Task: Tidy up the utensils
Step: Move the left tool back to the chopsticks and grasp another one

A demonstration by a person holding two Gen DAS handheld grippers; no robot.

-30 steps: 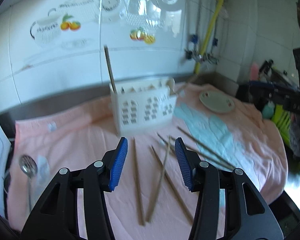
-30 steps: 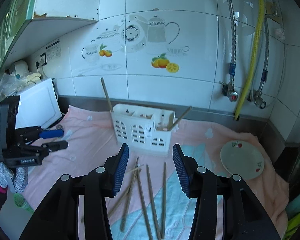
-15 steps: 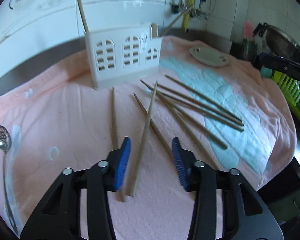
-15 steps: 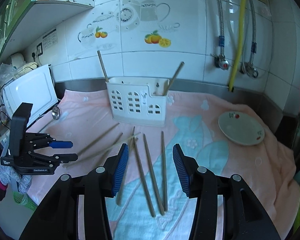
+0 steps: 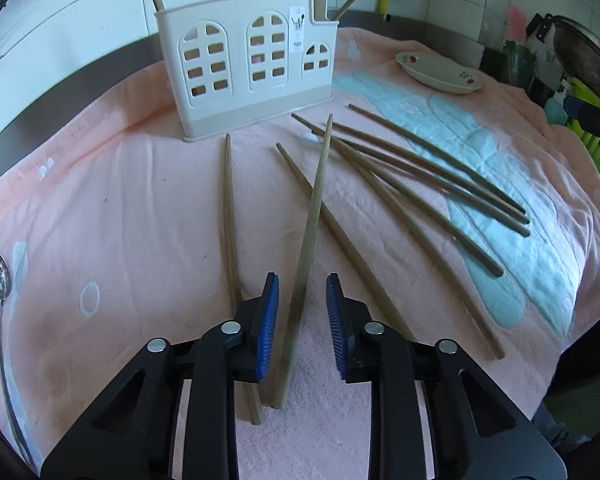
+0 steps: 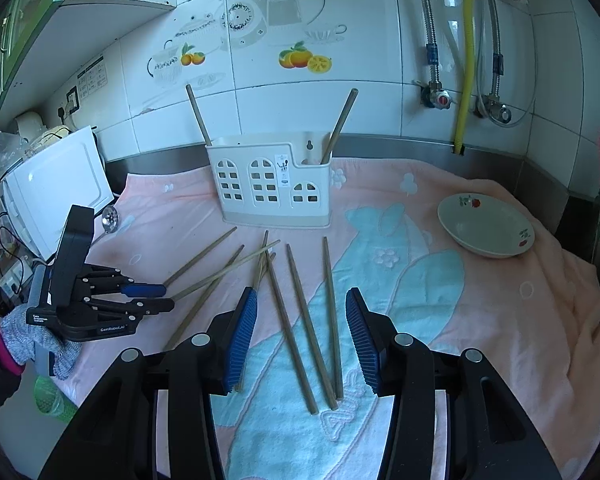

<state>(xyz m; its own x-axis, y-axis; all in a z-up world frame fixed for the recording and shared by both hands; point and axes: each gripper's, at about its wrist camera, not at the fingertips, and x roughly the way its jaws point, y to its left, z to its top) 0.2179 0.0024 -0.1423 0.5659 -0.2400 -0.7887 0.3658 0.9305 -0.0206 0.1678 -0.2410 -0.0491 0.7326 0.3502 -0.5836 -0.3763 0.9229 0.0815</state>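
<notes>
Here, nearest the left wrist camera, the left gripper (image 5: 302,316) is spread, its blue pads either side of one wooden chopstick (image 5: 310,236) without touching it. That chopstick lies on the pink towel (image 5: 120,208) near its front edge, crossing a neighbour, tip toward the holder. It looks light, stiff and thin (likely to roll or pivot if pinched at its end), so a hold nearer the middle seems safer. The right gripper (image 6: 302,340) is also spread, hovering over more loose chopsticks (image 6: 300,320) mid-towel. Farther back stands the white utensil holder (image 6: 272,186), two chopsticks already upright inside, and a small dish (image 6: 486,230) toward the right edge.
</notes>
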